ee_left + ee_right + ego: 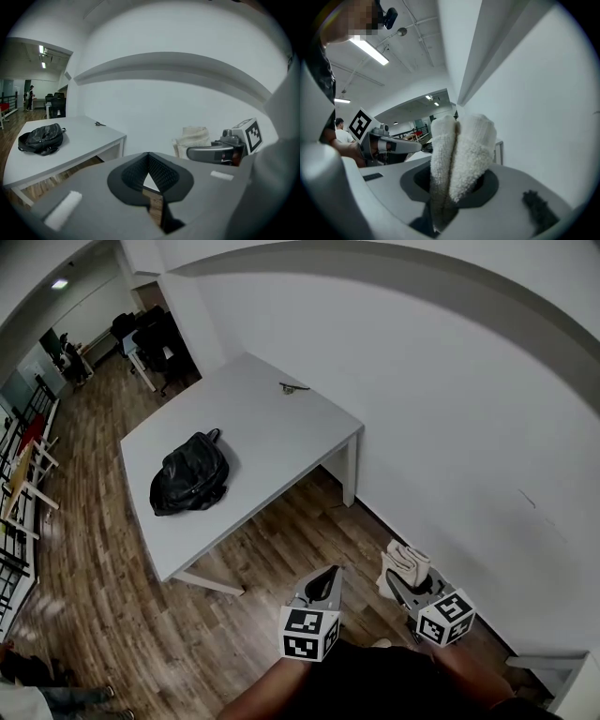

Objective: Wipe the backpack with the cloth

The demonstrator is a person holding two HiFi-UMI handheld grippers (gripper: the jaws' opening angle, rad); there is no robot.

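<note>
— Which step is this?
— The approach, I'd say. The cloth (465,140) is already pinched in the right tongs (454,185), folded and poking out past the tips. No wiping yet.
— And the left tongs (149,157)?
— Closed tip to tip, nothing in them.
— The backpack (190,474)?
— Lying on the surface (281,432), well apart from both tongs.
— So next?
— Probably close in, then lay the cloth on the backpack. The left could steady it.

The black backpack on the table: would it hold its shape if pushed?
Probably floppy: the backpack lies slumped and creased on the table. It looks fairly empty, so likely light. Its glossy surface suggests a push would slide it, not tip it.
</note>
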